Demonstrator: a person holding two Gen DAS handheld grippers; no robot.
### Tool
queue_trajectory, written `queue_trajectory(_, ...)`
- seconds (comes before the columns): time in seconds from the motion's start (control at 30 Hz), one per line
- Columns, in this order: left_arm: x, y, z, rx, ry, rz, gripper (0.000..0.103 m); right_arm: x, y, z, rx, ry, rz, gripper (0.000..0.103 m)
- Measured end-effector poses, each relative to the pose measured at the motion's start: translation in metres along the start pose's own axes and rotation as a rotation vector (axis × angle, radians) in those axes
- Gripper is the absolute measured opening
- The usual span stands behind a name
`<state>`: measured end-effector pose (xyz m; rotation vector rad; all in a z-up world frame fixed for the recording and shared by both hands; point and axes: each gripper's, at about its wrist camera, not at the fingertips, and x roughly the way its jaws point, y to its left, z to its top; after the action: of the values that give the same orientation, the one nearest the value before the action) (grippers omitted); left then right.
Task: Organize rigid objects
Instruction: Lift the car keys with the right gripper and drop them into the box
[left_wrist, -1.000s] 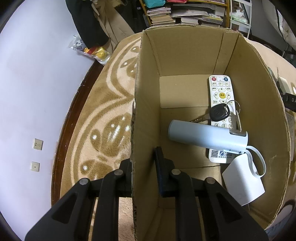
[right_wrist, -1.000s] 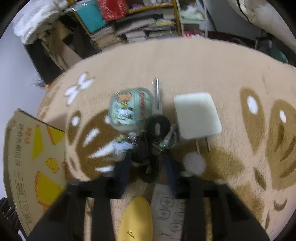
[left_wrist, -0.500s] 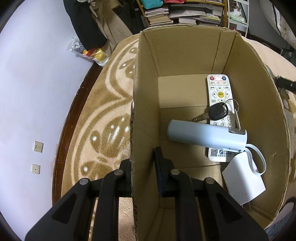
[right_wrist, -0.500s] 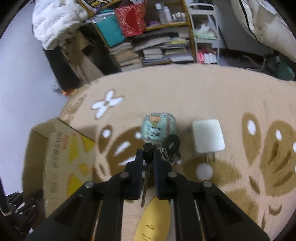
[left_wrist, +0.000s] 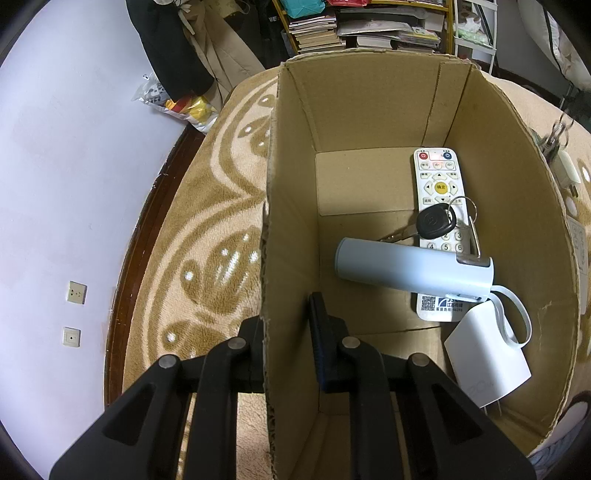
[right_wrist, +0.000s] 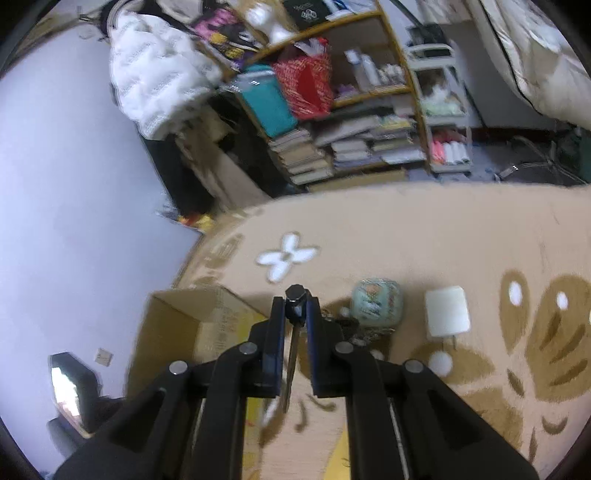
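My left gripper (left_wrist: 286, 314) is shut on the left wall of an open cardboard box (left_wrist: 373, 96), one finger inside and one outside. In the box lie a white remote (left_wrist: 437, 184), a black car key (left_wrist: 436, 221), a pale blue cylinder bottle (left_wrist: 413, 267) and a white charger (left_wrist: 487, 362). My right gripper (right_wrist: 295, 306) is shut on a black-headed key (right_wrist: 295, 295), whose blade hangs down between the fingers, high above the carpet. The box (right_wrist: 173, 332) shows below and to the left in the right wrist view.
A round green tin (right_wrist: 375, 302) and a white power adapter (right_wrist: 447, 310) rest on the beige patterned carpet (right_wrist: 406, 229). A bookshelf (right_wrist: 351, 122) full of books and bags stands behind, with a white wall to the left. Something yellow lies low under the right gripper.
My right gripper closed on the key, lifted it off the carpet and swung up and left toward the box. The left gripper kept its hold on the box wall.
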<state>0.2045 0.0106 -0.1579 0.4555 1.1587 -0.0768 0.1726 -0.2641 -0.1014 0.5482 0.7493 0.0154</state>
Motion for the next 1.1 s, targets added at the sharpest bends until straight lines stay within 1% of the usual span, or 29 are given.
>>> queue_trajectory(0.1, 0.000, -0.001, 0.000, 0.005, -0.002, 0.004, 0.017, -0.017, 0.019, 0.004, -0.032, -0.050, 0.051, 0.012)
queue_trajectory(0.17, 0.000, -0.001, -0.001, 0.007, -0.002, 0.005, 0.017, -0.028, 0.032, 0.007, -0.043, -0.073, 0.097, 0.012)
queue_trajectory(0.27, 0.000, -0.002, -0.001, 0.007, -0.003, 0.004, 0.017, -0.041, 0.052, 0.008, -0.087, -0.097, 0.135, 0.012)
queue_trajectory(0.43, 0.000, -0.002, -0.001, 0.008, -0.003, 0.005, 0.017, -0.053, 0.079, 0.003, -0.143, -0.116, 0.181, 0.012)
queue_trajectory(0.6, -0.001, -0.002, -0.001, 0.006, -0.003, 0.003, 0.017, -0.055, 0.107, -0.007, -0.210, -0.109, 0.221, 0.012)
queue_trajectory(0.77, -0.001, -0.003, -0.002, 0.009, -0.003, 0.000, 0.017, -0.039, 0.115, -0.020, -0.240, -0.057, 0.224, 0.012)
queue_trajectory(0.9, -0.001, -0.002, -0.002, 0.005, -0.002, -0.003, 0.017, -0.012, 0.116, -0.035, -0.267, 0.015, 0.153, 0.011)
queue_trajectory(0.97, -0.001, -0.001, -0.002, 0.002, -0.001, -0.004, 0.018, -0.003, 0.113, -0.040, -0.268, 0.038, 0.141, 0.010)
queue_trajectory(1.1, -0.001, 0.000, -0.001, 0.002, -0.001, -0.005, 0.018, 0.017, 0.106, -0.047, -0.282, 0.082, 0.089, 0.010)
